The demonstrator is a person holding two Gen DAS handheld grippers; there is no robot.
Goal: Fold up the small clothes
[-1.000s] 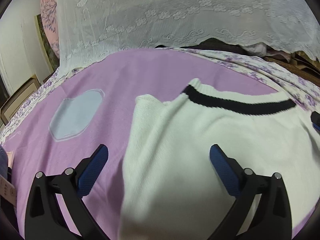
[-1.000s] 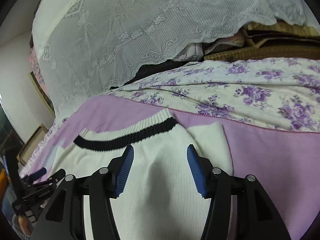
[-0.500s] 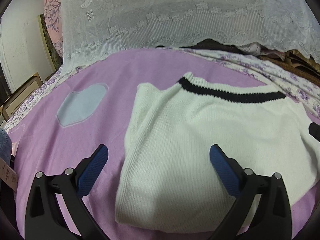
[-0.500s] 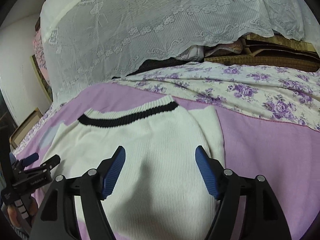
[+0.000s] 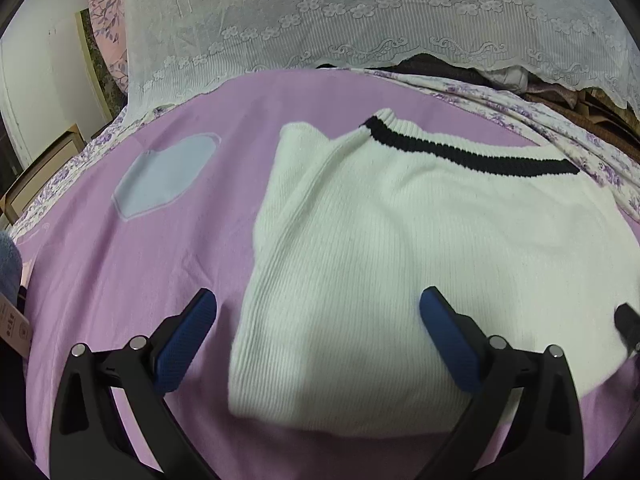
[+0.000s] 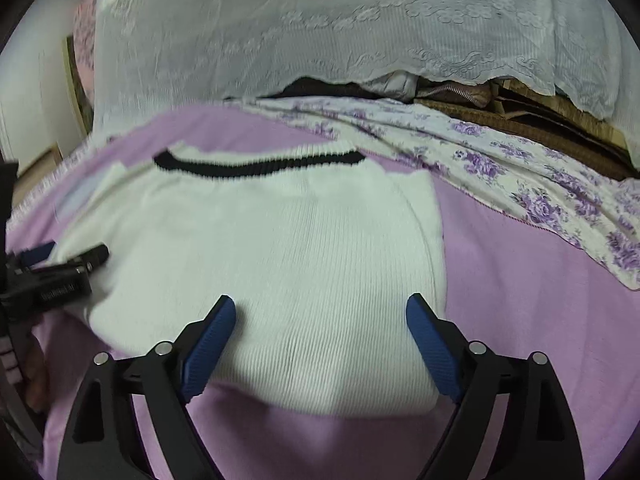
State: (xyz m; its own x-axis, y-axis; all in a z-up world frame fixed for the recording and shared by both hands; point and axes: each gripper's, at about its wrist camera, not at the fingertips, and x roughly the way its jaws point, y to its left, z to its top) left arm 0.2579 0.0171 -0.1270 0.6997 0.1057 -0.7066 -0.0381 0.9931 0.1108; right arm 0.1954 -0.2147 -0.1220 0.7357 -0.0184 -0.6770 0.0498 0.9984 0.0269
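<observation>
A folded white knit sweater with a black stripe at its ribbed hem lies flat on the purple bedspread. My left gripper is open and empty, just above the sweater's near left edge. The sweater also shows in the right wrist view. My right gripper is open and empty over its near right part. The left gripper also shows at the left of the right wrist view.
A pale blue heart patch is on the bedspread left of the sweater. A floral sheet lies to the right and behind. A white lace cover drapes over stacked things at the back. A wooden frame stands far left.
The right gripper opened wider and let go of the sweater. Both grippers drew back toward the near edge, and the folded sweater now lies flat with its near fold in view.
</observation>
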